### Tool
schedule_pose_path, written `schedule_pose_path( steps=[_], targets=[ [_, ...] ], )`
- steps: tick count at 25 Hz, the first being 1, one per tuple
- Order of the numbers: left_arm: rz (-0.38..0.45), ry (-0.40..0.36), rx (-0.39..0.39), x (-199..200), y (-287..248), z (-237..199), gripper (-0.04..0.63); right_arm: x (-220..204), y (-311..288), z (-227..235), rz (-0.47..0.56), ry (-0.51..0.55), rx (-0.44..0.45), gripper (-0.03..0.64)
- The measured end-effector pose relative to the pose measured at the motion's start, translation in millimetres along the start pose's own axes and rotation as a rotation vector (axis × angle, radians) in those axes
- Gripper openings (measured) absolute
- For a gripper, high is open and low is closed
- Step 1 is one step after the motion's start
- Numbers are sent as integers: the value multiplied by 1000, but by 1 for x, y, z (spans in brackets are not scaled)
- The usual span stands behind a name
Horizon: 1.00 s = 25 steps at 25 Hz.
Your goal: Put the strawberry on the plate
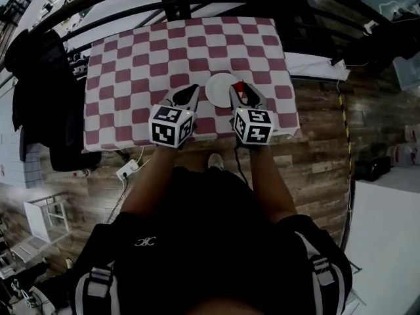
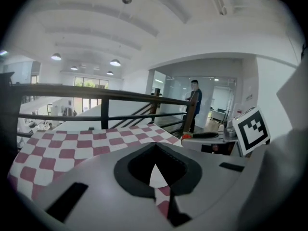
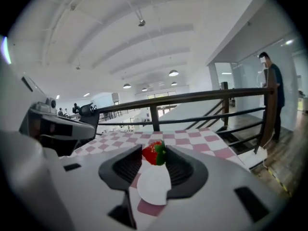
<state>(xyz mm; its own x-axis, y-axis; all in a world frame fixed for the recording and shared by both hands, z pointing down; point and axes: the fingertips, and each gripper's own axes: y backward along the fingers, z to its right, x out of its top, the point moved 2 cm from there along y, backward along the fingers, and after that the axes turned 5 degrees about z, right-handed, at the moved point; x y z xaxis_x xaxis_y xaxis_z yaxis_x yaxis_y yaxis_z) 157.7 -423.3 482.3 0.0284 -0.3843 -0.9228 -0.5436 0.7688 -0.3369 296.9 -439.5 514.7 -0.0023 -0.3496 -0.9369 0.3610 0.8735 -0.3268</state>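
Right gripper view: red strawberry with green cap (image 3: 154, 153) pinched between right gripper (image 3: 155, 149) fingers, held above round white plate (image 3: 154, 186) on pink-checkered bench (image 3: 192, 139); strawberry not on plate; lowering, release remain; left gripper (image 2: 155, 144) fingers pressed together, empty.

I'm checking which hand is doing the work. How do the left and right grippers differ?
The right gripper grips a strawberry at its jaw tips; the left gripper has its jaws together at the tips, with nothing in them. In the head view, the right gripper sits at the plate's right edge and the left gripper at its left edge. Both are over the checked cloth, pointing the same way.
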Motion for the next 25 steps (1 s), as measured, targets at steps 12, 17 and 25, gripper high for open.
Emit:
schedule_pose_path(
  steps=[12, 17, 25],
  targets=[
    [-85, 107, 77, -39, -8, -29, -12, -105, -88, 10, -356, 97, 73, 164],
    [-96, 124, 79, -46, -10, -33, -12, -132, -103, 11, -452, 134, 72, 166],
    [-100, 145, 90, -47, -13, -41, -12, -138, -114, 6, -497, 143, 93, 166]
  ],
)
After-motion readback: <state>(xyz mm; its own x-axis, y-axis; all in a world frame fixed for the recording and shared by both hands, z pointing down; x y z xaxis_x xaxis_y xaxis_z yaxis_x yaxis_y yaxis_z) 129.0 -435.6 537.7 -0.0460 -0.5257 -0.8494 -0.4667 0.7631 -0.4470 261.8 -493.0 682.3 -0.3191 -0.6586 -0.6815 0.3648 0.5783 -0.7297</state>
